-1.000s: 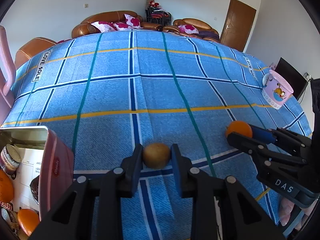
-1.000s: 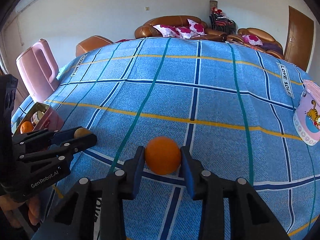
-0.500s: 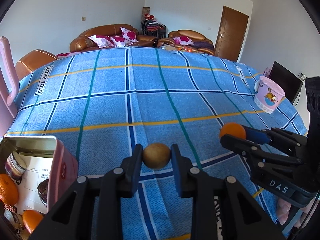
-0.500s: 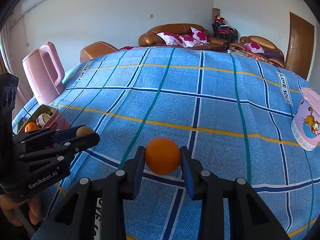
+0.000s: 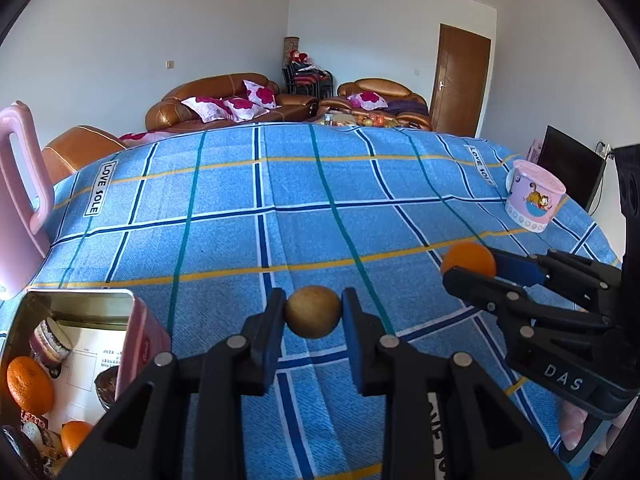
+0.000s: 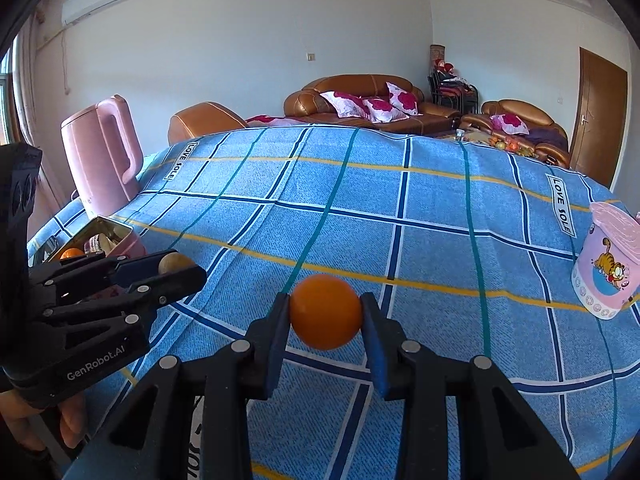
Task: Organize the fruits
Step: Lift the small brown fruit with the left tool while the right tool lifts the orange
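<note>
Fruit aloft over the counter (image 5: 224,224): left tongs (image 5: 313,312) pinching a brown ball (image 5: 313,311), right tongs (image 6: 325,311) pinching an orange (image 6: 325,310), and round skins could squirt free near the tin (image 5: 80,300).

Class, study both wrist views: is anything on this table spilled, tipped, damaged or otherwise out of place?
Nothing stands out. The left gripper holds a brown fruit and the right gripper an orange, both whole. The open tin and the pink cup stand upright on the flat blue cloth; no spill shows.
</note>
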{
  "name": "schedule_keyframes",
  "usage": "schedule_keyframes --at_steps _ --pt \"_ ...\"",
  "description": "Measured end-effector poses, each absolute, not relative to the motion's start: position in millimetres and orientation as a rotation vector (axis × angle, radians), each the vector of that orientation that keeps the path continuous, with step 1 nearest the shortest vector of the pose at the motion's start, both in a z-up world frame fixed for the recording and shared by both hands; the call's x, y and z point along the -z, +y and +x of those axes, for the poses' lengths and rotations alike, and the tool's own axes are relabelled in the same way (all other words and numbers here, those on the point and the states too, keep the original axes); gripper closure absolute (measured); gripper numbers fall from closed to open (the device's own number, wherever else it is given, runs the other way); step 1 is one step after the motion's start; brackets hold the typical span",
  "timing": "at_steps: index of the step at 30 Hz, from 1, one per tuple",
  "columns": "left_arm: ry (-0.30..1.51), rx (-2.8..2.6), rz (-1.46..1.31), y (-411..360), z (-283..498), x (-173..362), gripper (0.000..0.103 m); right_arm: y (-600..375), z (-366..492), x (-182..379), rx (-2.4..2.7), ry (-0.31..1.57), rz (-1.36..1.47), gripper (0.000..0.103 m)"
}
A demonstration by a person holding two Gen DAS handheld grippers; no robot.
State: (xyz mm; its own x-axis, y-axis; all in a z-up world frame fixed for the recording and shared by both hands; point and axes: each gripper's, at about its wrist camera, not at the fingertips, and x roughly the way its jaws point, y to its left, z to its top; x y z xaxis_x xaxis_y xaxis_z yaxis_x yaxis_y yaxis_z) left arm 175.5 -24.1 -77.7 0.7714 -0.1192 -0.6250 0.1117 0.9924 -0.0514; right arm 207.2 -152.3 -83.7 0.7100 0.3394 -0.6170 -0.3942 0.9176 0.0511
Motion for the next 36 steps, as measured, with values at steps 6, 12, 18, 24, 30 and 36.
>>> schedule_keyframes --at_steps 6,12,18,24,30,36 --pt "0.636 0.109 0.000 -25 169 73 0.073 -152 202 80 -0.407 0.633 -0.093 0.066" --pt "0.600 0.093 0.012 -26 163 69 0.073 -152 196 77 -0.408 0.593 -0.100 0.066" --pt "0.574 0.083 0.021 -27 159 67 0.073 -152 191 74 -0.407 0.565 -0.108 0.066" --pt "0.548 0.077 0.033 -29 154 64 0.073 -153 188 72 -0.405 0.540 -0.105 0.066" --pt "0.528 0.070 0.034 -28 151 63 0.073 -154 184 70 -0.403 0.517 -0.105 0.066" --pt "0.505 0.063 0.038 -29 147 61 0.073 -156 181 68 -0.401 0.491 -0.102 0.066"
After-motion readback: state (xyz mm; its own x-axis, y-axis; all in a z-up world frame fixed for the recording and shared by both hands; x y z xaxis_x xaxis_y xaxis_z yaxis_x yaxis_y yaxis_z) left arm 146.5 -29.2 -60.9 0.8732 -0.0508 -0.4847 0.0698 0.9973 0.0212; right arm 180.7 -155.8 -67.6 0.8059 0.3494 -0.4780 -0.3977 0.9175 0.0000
